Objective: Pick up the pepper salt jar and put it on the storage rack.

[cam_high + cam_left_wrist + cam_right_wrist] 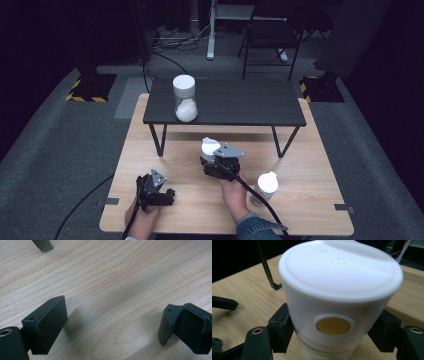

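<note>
A small jar with a white cap (337, 290) stands between the jaws of my right gripper (334, 333), which is shut on it just below the cap. A round hole in the cap's side shows yellow inside. In the high view this small jar (209, 145) is at the middle of the wooden table (310, 150), with the right gripper (212, 159) behind it. My left gripper (169, 196) rests near the table's front left, and in its own view the left gripper (112, 325) is open over bare wood.
A second white-capped jar (265, 184) stands just right of the right hand. A low black shelf (235, 102) spans the back of the table and carries a tall clear jar (184, 98) holding white powder. One black shelf leg (265, 265) rises behind the held jar.
</note>
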